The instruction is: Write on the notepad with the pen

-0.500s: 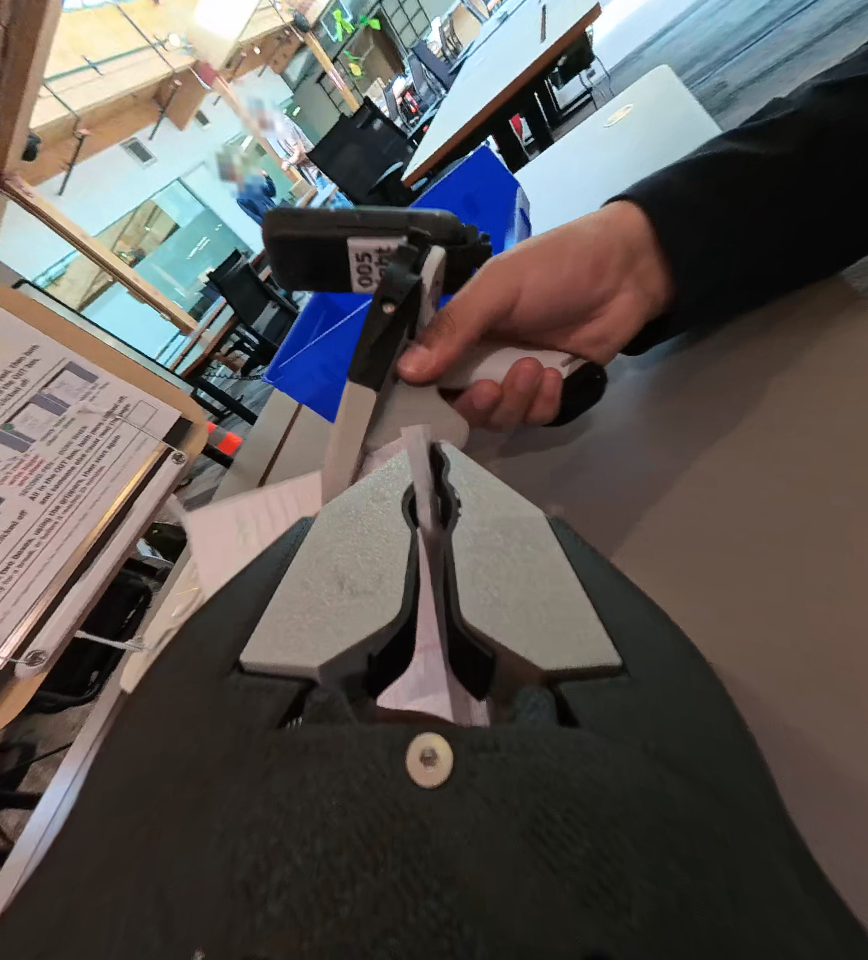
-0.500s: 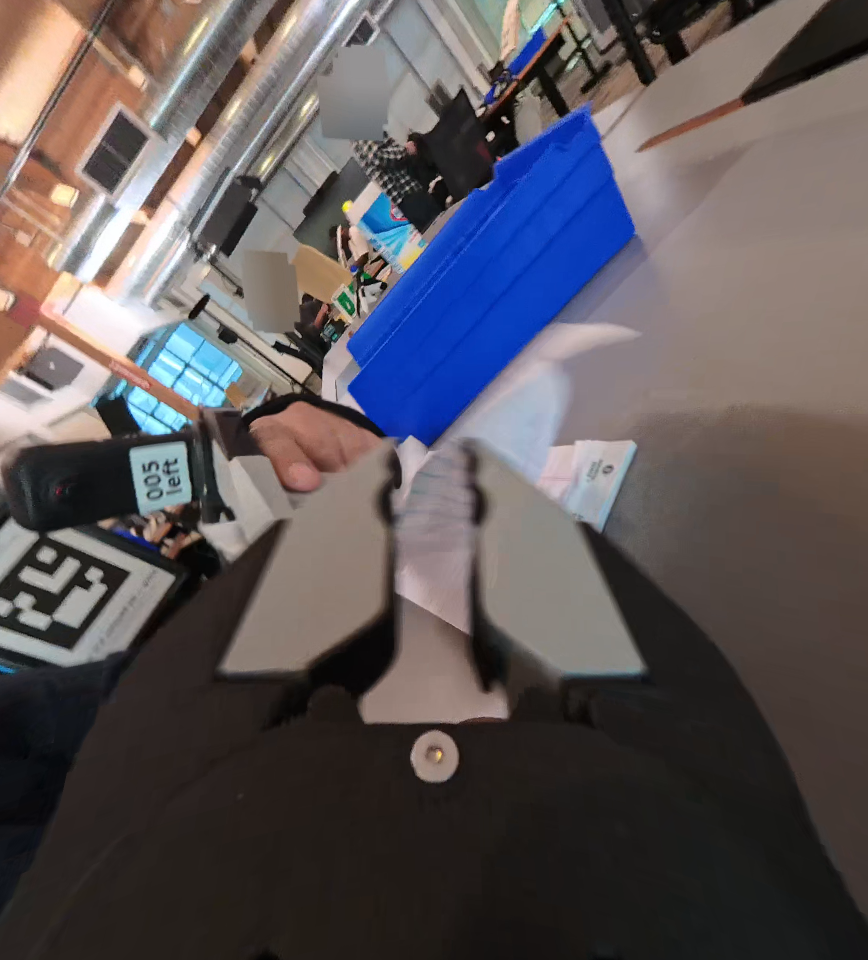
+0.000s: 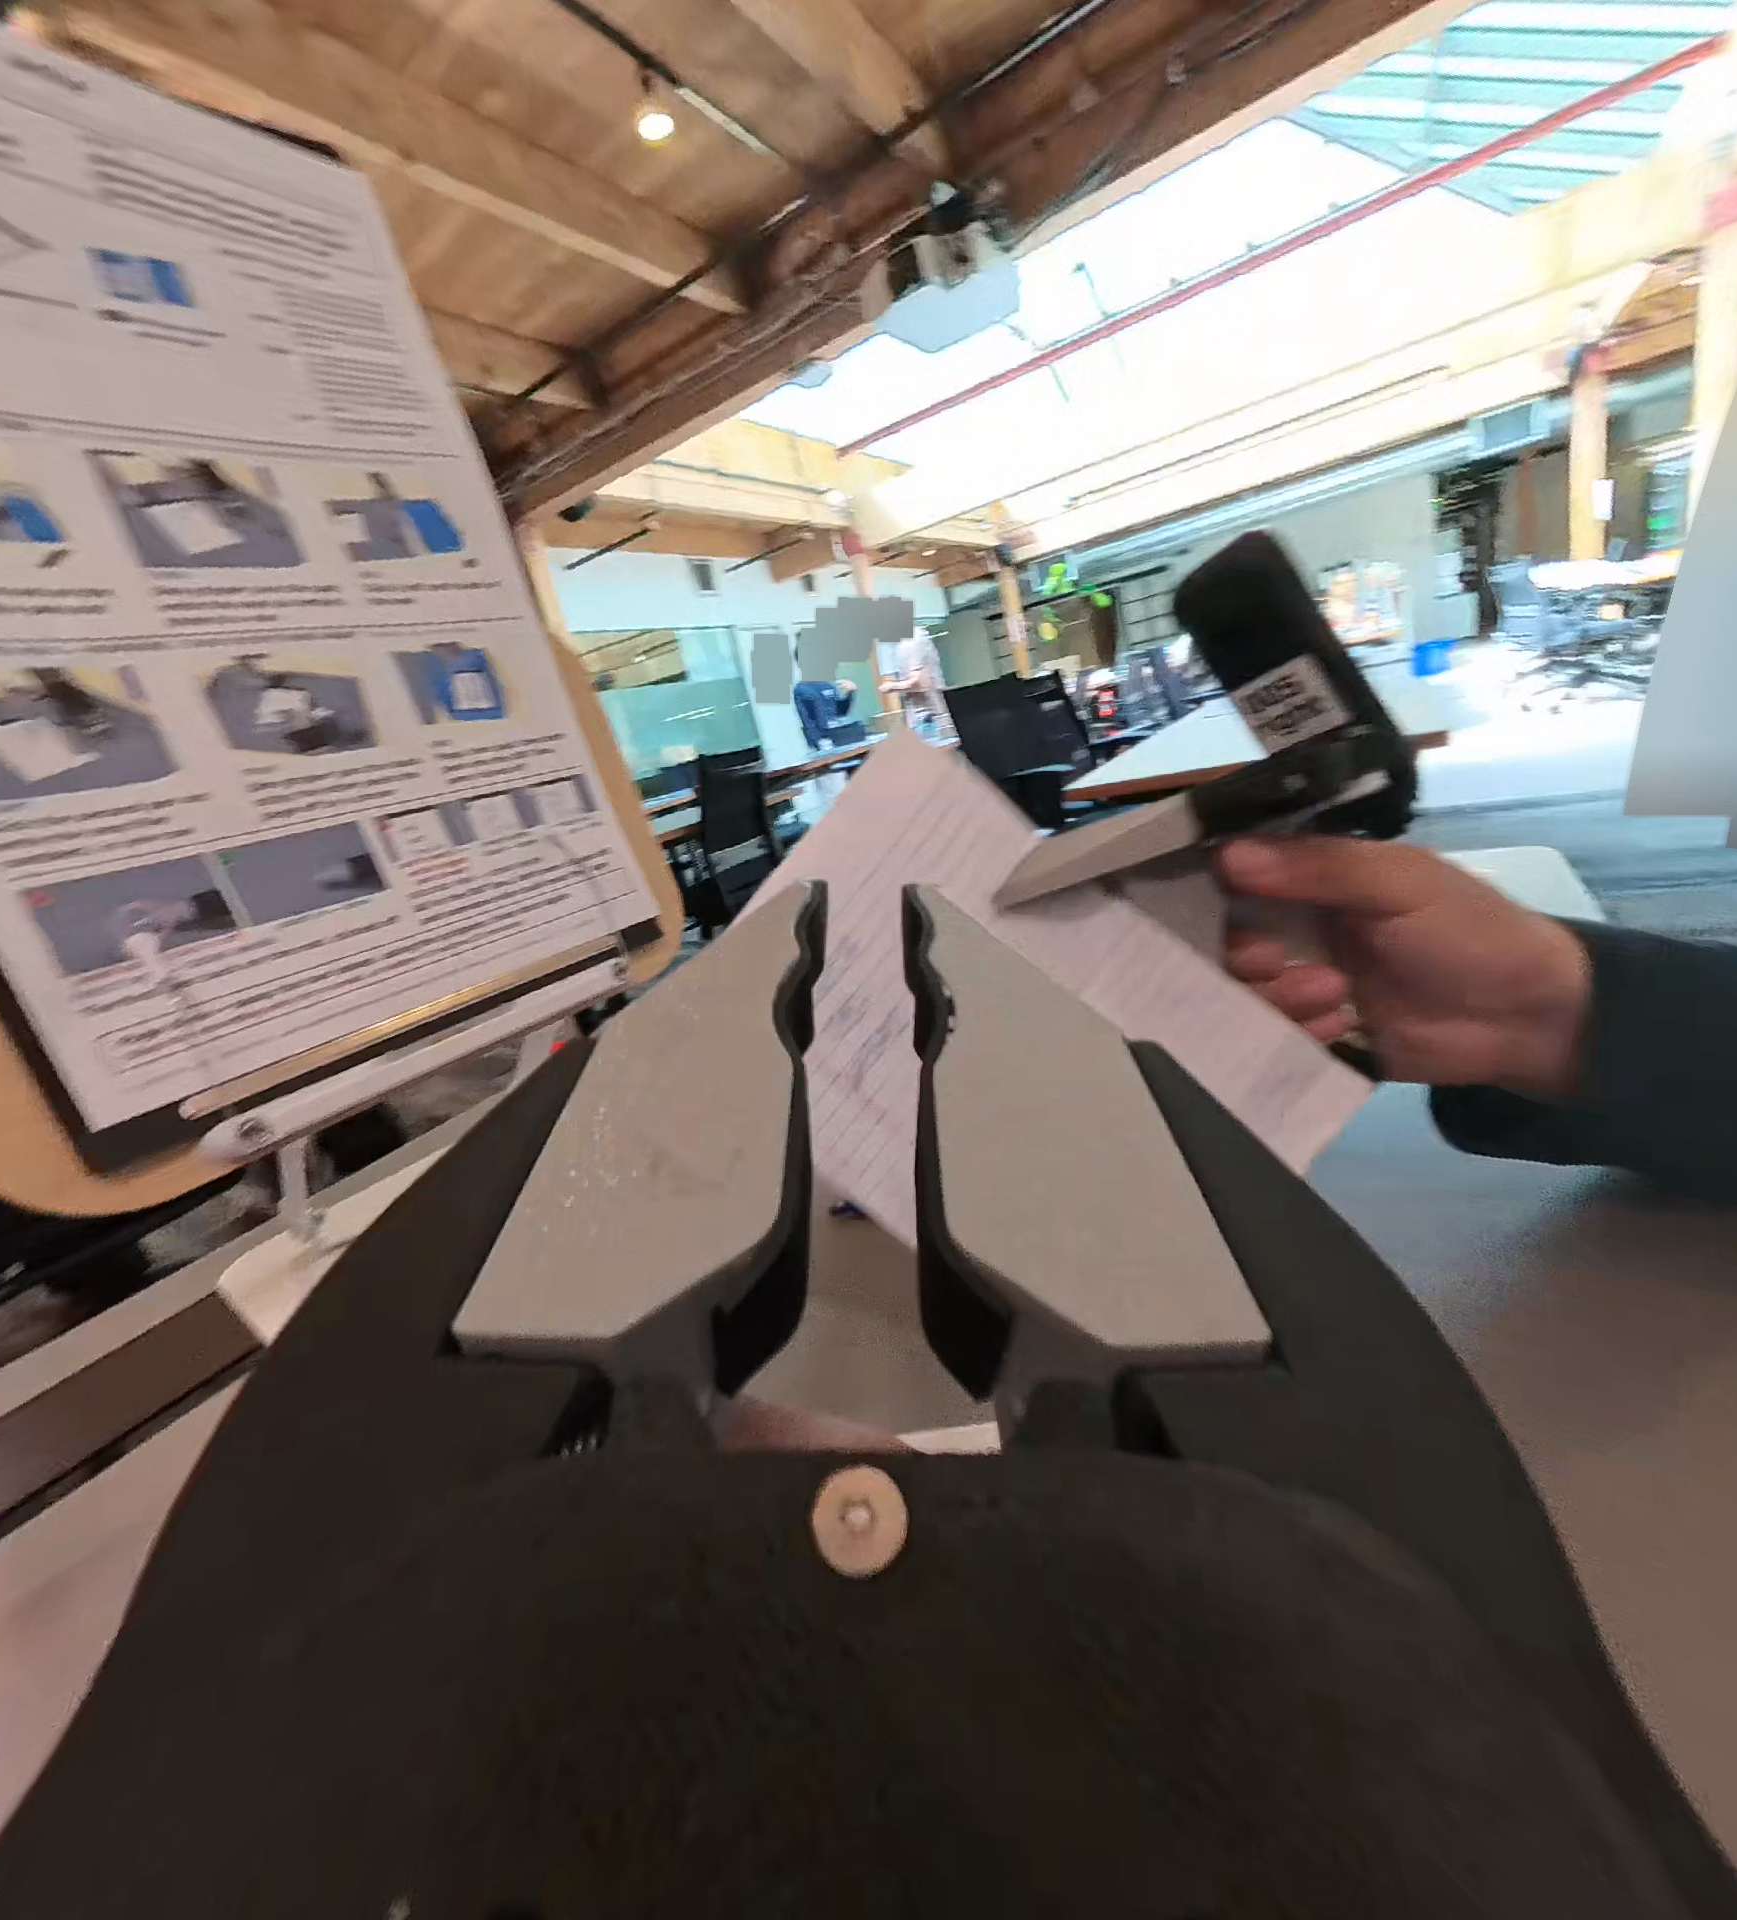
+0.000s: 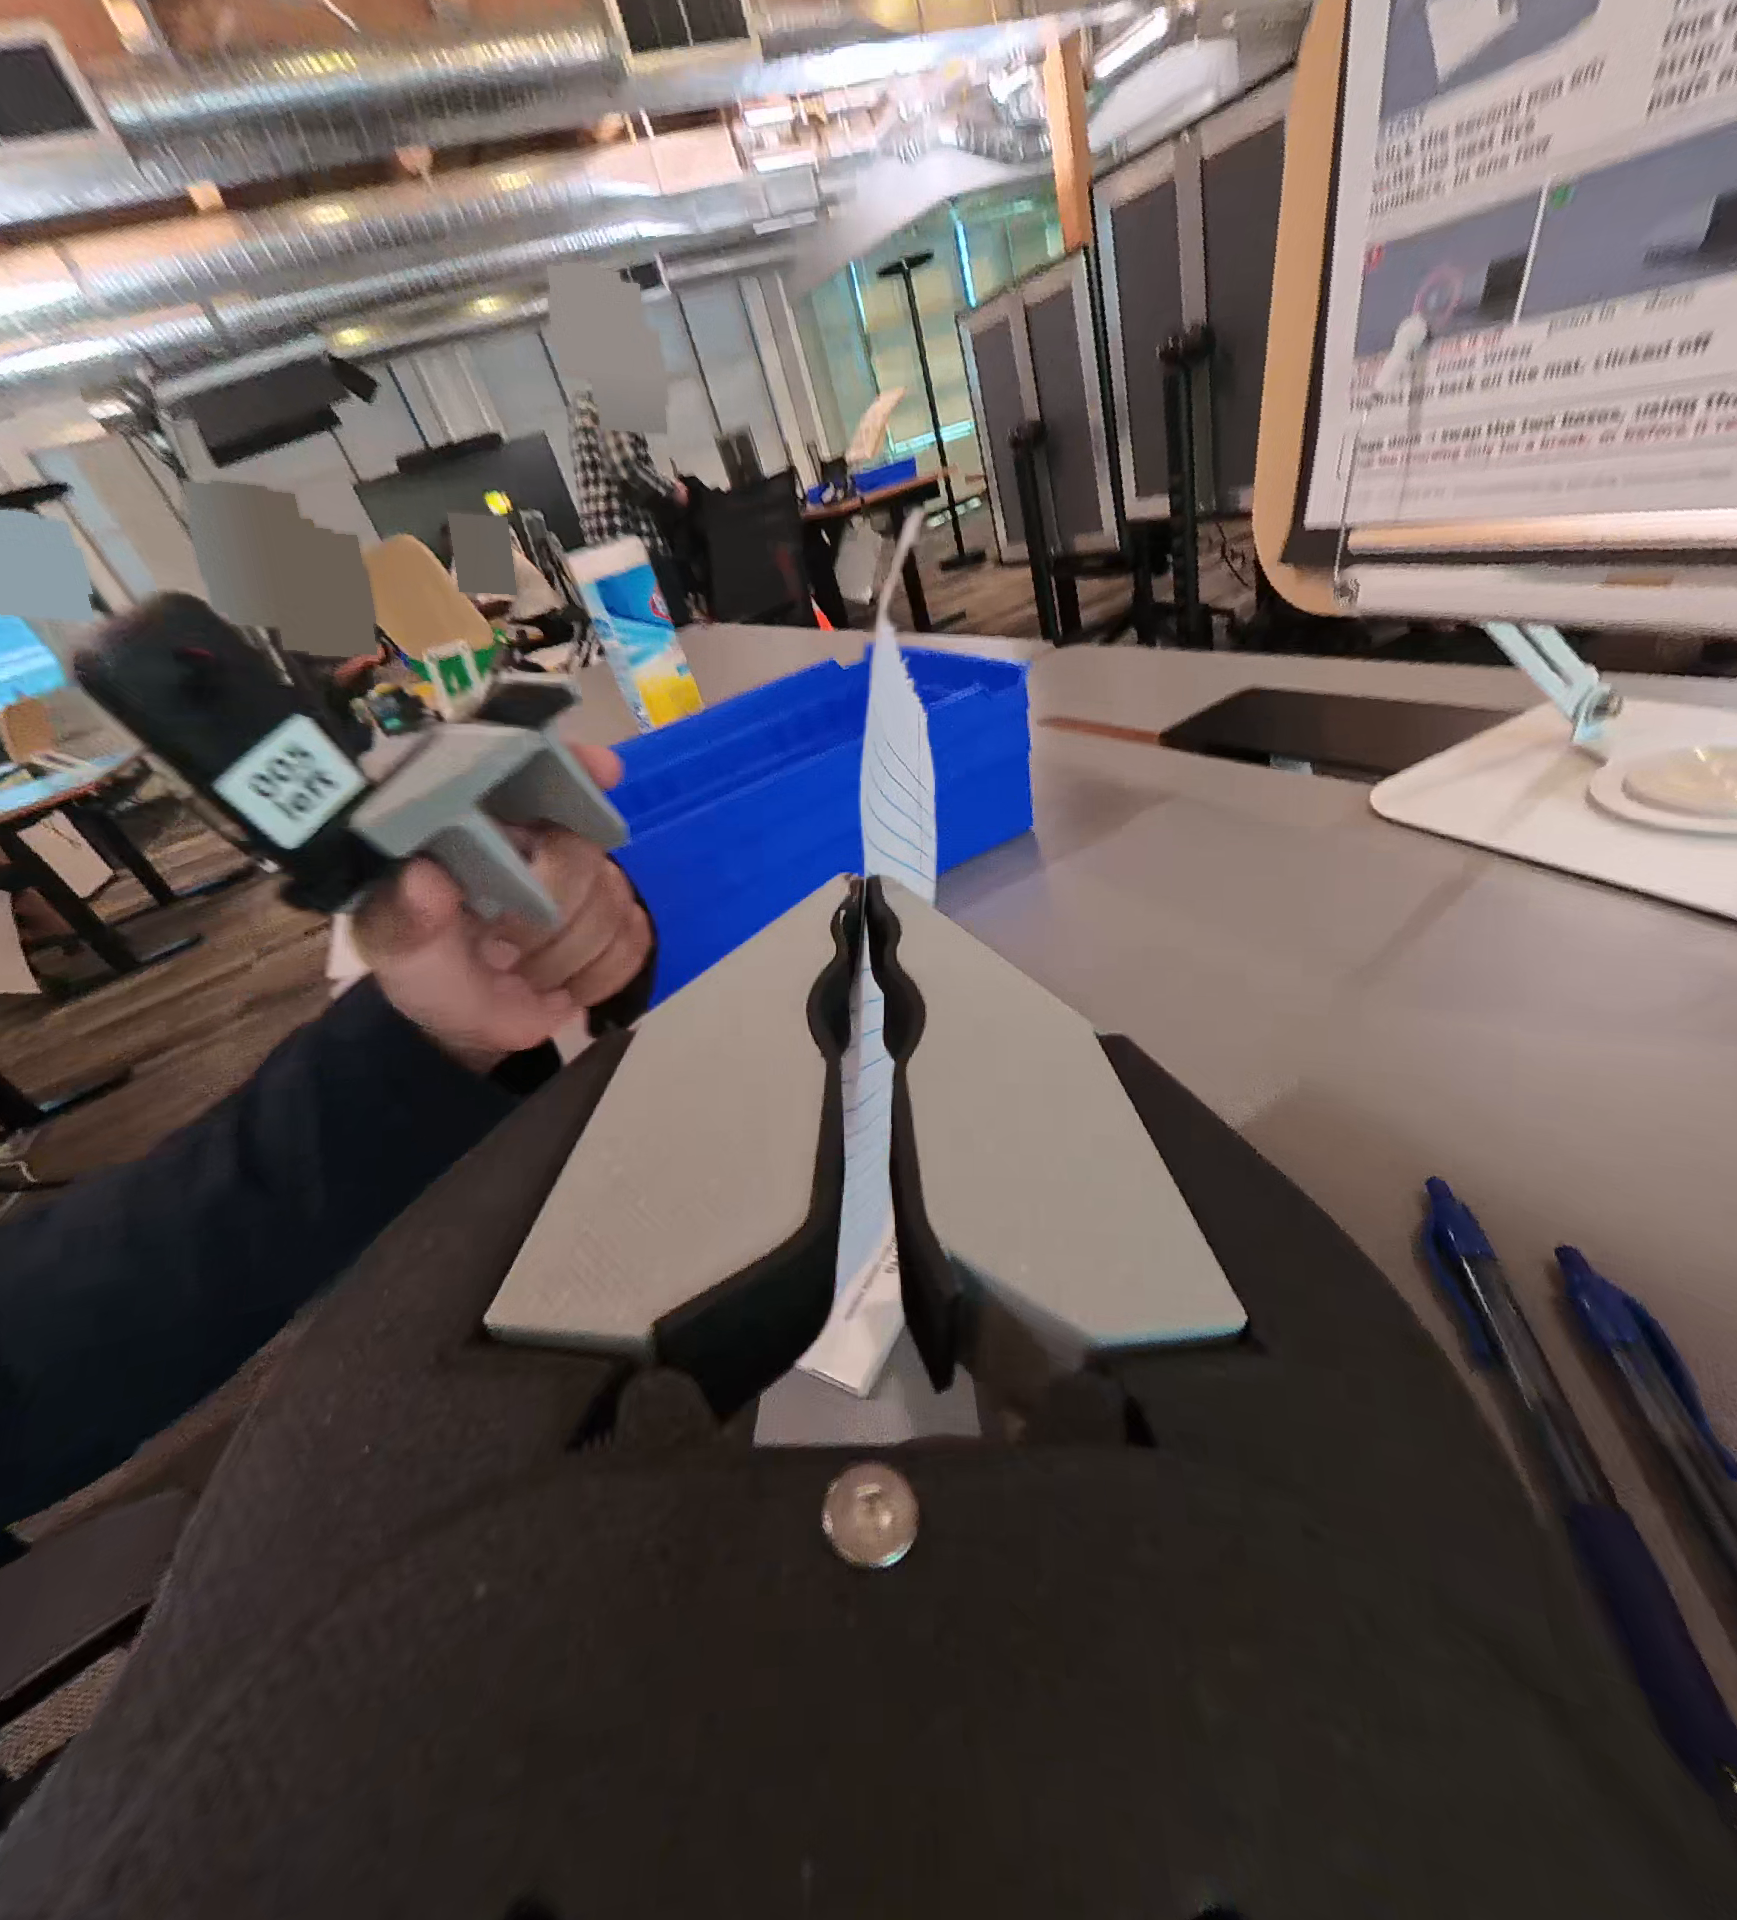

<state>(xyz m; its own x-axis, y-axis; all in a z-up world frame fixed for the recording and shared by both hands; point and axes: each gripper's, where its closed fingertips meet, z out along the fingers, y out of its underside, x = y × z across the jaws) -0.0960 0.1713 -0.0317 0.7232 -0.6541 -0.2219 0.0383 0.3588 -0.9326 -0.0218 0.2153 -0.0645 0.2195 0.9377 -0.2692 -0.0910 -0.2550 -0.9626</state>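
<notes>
Right gripper (image 4: 866, 904) clamped on a lined sheet (image 4: 895, 769), held edge-on in the air.

Left gripper (image 3: 862, 940) is parted and empty, at the sheet's nine o'clock. The sheet bears blue scribbles, so writing looks done. Two blue pens (image 4: 1612, 1475) lie on the table (image 4: 1363, 987) at four o'clock; no notepad shows.
</notes>
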